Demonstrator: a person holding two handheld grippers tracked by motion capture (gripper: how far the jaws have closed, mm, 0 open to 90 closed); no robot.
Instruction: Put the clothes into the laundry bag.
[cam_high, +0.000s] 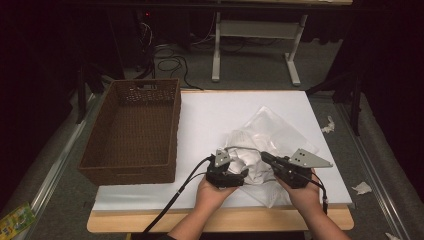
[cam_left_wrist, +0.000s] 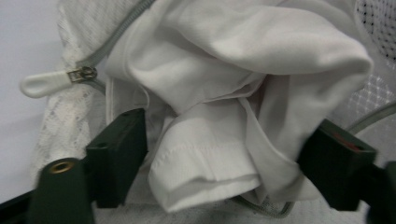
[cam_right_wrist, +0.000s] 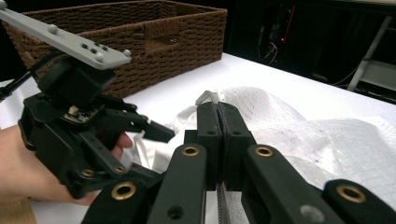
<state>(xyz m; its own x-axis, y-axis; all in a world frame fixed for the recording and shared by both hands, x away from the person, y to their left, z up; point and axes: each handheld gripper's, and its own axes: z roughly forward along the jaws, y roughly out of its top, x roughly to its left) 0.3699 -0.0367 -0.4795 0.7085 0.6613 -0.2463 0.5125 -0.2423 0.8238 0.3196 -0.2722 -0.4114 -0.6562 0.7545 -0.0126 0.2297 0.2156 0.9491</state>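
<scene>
From the high view, a white garment (cam_high: 250, 162) is seen bunched at the mouth of a mesh bag (cam_high: 272, 132) on the near part of the worktop (cam_high: 210, 115), with a wicker basket (cam_high: 135, 127) well apart to the left. The left tool (cam_high: 241, 172) is set against the cloth and the right tool (cam_high: 265, 158) is held just beside it on the bag's edge. Should the two hands be pulled apart unevenly, the bag could be dragged toward the near edge, where it already overhangs.

In the left gripper view, the left tool (cam_left_wrist: 219, 163) is seen spread, its jaws standing either side of a fold of the garment (cam_left_wrist: 224, 93) without pressing on it. The zip (cam_left_wrist: 116, 32) and its pull tab (cam_left_wrist: 44, 83) lie just beside the cloth. If the jaws are closed here, only a loose outer fold may be caught and the rest left spilling out; the zip tape could also be nipped along with it.

In the right gripper view, the right tool (cam_right_wrist: 218, 135) is seen clenched on the bag's zip edge (cam_right_wrist: 219, 198), which runs down between the jaws. The grip is thin, so the edge could slip free under a hard push from the left tool (cam_right_wrist: 156, 133), and the opening would then collapse over the garment (cam_right_wrist: 149, 154).
</scene>
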